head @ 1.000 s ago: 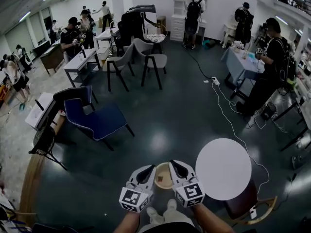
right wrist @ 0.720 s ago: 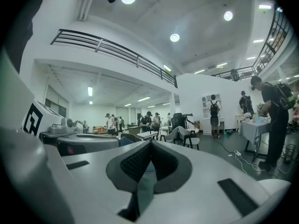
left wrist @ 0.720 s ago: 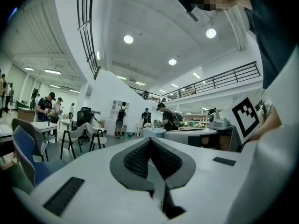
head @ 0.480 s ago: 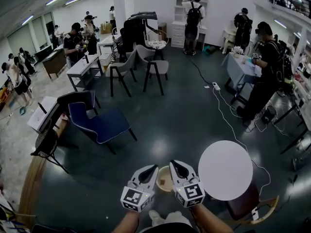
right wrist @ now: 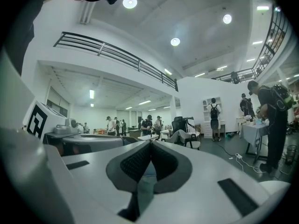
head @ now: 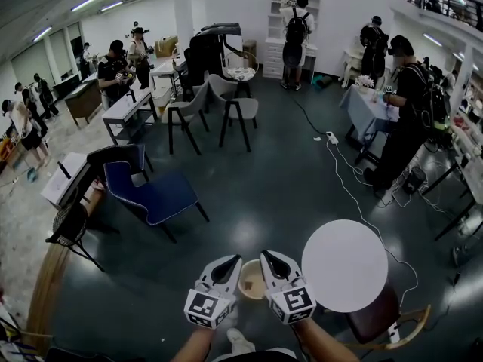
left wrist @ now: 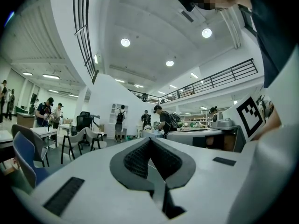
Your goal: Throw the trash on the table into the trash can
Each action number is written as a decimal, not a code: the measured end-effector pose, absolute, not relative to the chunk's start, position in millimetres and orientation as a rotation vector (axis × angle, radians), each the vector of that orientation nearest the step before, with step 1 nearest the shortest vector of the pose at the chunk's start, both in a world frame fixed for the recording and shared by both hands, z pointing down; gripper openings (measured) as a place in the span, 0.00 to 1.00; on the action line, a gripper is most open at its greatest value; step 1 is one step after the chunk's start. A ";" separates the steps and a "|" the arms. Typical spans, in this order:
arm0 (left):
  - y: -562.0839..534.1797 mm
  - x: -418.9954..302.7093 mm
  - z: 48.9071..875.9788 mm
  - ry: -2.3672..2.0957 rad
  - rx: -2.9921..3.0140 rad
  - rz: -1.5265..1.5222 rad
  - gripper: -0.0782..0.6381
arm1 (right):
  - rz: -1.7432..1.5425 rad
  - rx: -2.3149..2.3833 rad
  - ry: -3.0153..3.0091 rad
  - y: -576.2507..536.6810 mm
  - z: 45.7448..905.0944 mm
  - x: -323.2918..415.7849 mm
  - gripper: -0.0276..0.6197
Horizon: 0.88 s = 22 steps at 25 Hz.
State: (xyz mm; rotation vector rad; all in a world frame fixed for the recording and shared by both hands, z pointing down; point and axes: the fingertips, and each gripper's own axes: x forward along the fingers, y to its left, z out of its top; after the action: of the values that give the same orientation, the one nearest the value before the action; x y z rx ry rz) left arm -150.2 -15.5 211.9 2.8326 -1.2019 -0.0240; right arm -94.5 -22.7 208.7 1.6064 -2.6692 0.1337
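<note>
In the head view a round tan trash can [head: 250,280] stands on the dark floor right in front of me, with something reddish inside it. My left gripper [head: 232,261] and right gripper [head: 269,256] are held level side by side above its two sides. Both are shut with nothing between the pads. In the left gripper view the dark pads [left wrist: 135,158] meet at the tip, and the right gripper view shows the same with its pads [right wrist: 134,162]. A round white table [head: 345,265] stands just to the right of the can.
A wooden chair with a dark red seat [head: 381,324] is tucked under the table. A blue chair [head: 155,194] stands to the left, grey chairs [head: 235,110] further back. A white cable [head: 355,202] runs across the floor. A person [head: 400,119] stands at the right.
Both grippers have drifted a little and risen slightly together, still shut and side by side over the can. The room has shifted slightly in the head view.
</note>
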 end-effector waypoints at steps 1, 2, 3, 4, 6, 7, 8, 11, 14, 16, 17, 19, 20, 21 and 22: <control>-11.0 -146.1 211.0 -1.203 2.835 -0.030 0.13 | 0.134 1.608 -2.669 -18.0 208.6 -90.5 0.07; -6.4 -141.5 210.2 -1.203 2.835 -0.033 0.13 | 0.133 1.608 -2.669 -13.1 208.1 -86.0 0.07; -1.9 -136.2 209.0 -1.202 2.836 -0.034 0.13 | 0.131 1.605 -2.670 -7.9 206.9 -80.9 0.07; 3.1 -129.8 206.8 -1.198 2.838 -0.034 0.13 | 0.128 1.601 -2.673 -2.2 205.1 -75.1 0.07; 15.4 -115.1 198.9 -1.192 2.847 -0.036 0.13 | 0.128 1.596 -2.678 11.5 198.1 -62.2 0.07; 22.5 -107.6 194.3 -1.189 2.851 -0.038 0.13 | 0.129 1.595 -2.680 19.5 193.7 -55.9 0.07; 29.9 -100.4 190.2 -1.187 2.854 -0.041 0.13 | 0.128 1.594 -2.682 27.8 189.5 -50.0 0.07; 52.5 -81.6 183.8 -1.185 2.866 -0.049 0.13 | 0.106 1.587 -2.689 51.9 183.1 -34.5 0.07; 74.4 -67.5 181.0 -1.189 2.873 -0.055 0.13 | 0.089 1.583 -2.694 74.5 181.6 -20.8 0.07; 91.6 -59.1 180.6 -1.191 2.879 -0.055 0.13 | 0.078 1.579 -2.697 91.3 181.6 -12.7 0.07; 101.1 -55.1 180.8 -1.191 2.882 -0.055 0.13 | 0.074 1.579 -2.699 100.2 181.6 -9.1 0.07; 120.2 -47.4 181.2 -1.190 2.890 -0.051 0.13 | 0.068 1.579 -2.707 117.7 180.8 -3.2 0.07; 129.0 -43.9 181.4 -1.191 2.893 -0.048 0.13 | 0.067 1.578 -2.713 125.8 180.0 -0.6 0.07; 137.1 -40.9 181.6 -1.194 2.895 -0.046 0.13 | 0.065 1.576 -2.718 133.3 179.5 1.8 0.07; 144.6 -38.6 181.5 -1.199 2.895 -0.046 0.13 | 0.061 1.573 -2.722 140.5 179.3 4.2 0.07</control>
State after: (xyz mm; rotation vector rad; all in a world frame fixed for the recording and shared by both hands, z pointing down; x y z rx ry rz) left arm -38.6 144.6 181.5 2.8953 -1.1991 -0.0464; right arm 4.2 140.5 179.3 1.5733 -2.7223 0.0609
